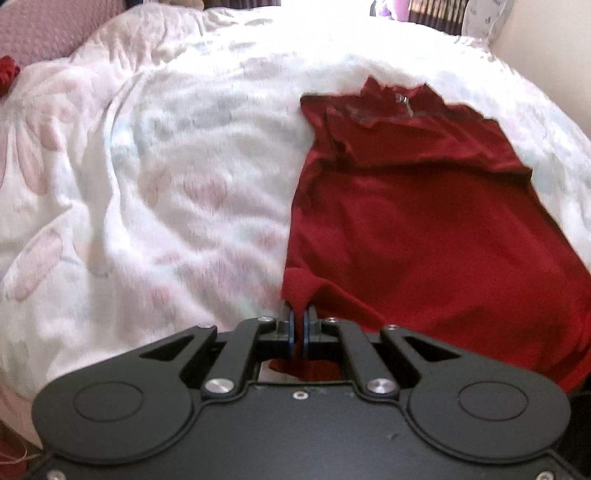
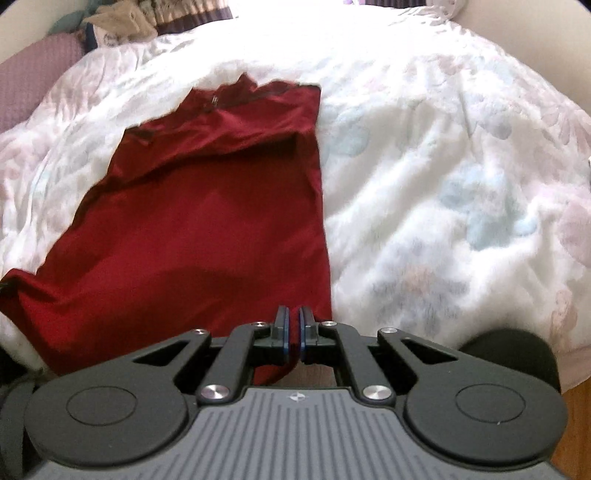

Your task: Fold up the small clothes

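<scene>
A dark red shirt (image 1: pixel 417 221) lies on the flowered white bedspread (image 1: pixel 177 177), its collar at the far end and its sides folded inward. My left gripper (image 1: pixel 298 314) is shut on the near left corner of the shirt's hem, and the cloth bunches up over its fingertips. In the right wrist view the same red shirt (image 2: pixel 207 221) stretches away to the left. My right gripper (image 2: pixel 294 314) is shut on the hem's near right corner, with red cloth pinched between the blue pads. Both corners are lifted slightly off the bed.
A mauve quilted headboard or cushion (image 1: pixel 40 29) borders the bed at far left, with a small red item (image 1: pixel 8 72) beside it. Curtains (image 1: pixel 436 14) and a pillow (image 1: pixel 484 18) sit at the far end. A pile of items (image 2: pixel 118 22) lies at far left.
</scene>
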